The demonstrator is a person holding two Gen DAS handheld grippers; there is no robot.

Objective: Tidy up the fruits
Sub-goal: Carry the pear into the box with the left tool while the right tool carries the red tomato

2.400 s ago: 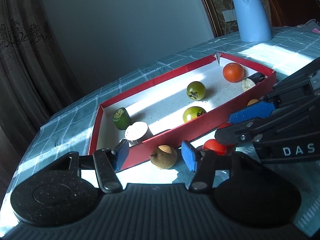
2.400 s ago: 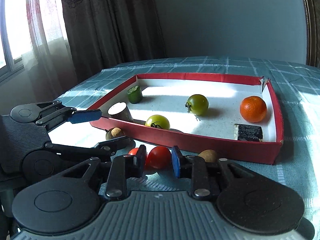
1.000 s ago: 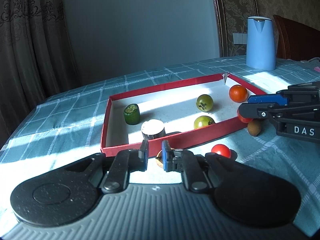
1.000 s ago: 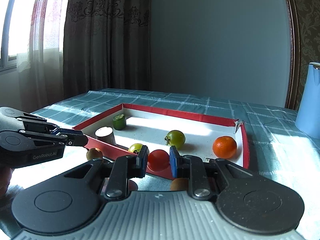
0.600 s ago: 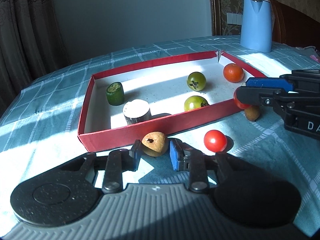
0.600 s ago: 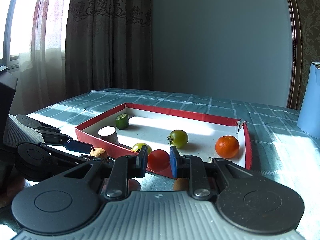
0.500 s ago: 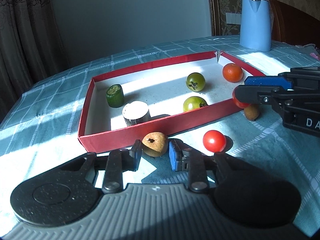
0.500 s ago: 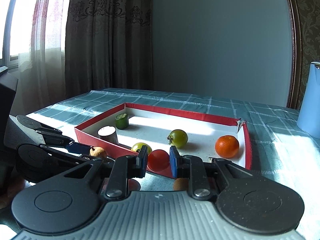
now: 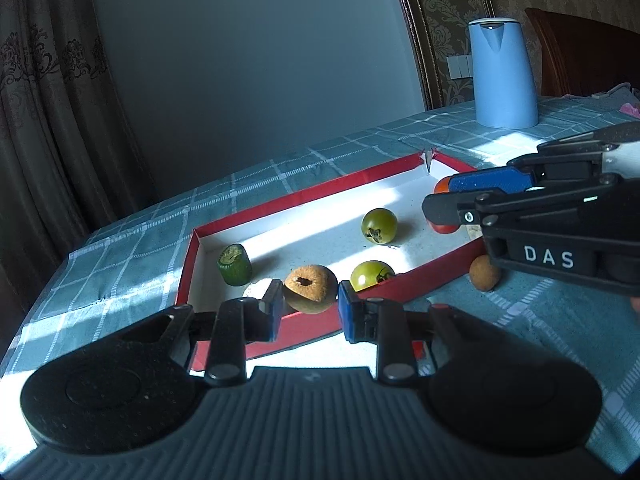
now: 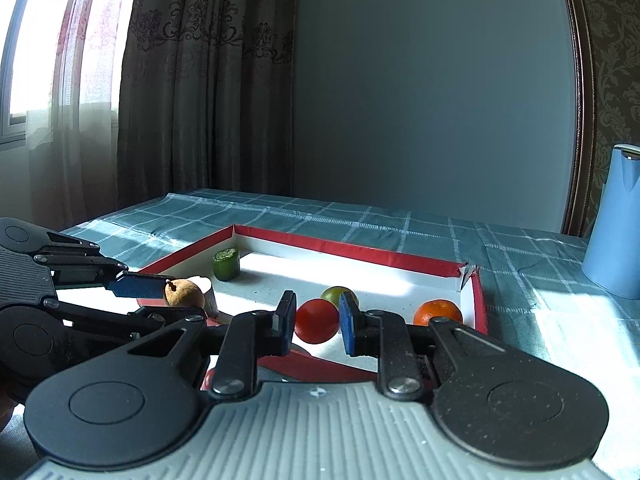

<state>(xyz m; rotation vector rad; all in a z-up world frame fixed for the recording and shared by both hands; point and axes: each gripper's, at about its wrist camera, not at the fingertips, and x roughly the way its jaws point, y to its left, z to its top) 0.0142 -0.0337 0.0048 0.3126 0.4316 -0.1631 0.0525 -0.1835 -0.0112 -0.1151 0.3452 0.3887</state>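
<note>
My left gripper is shut on a brown round fruit and holds it above the near wall of the red tray. In the right wrist view that brown fruit shows at the left gripper's tip. My right gripper is shut on a red tomato and holds it over the tray's near right part. The tray holds two green tomatoes, a green cucumber piece and an orange.
Another brown fruit lies on the checked cloth outside the tray's right wall. A blue kettle stands at the far right. A white cylinder in the tray is mostly hidden behind my left fingers.
My left gripper closed on the brown fruit and lifted it off the cloth to above the tray wall. My right gripper carried the red tomato forward over the tray.
</note>
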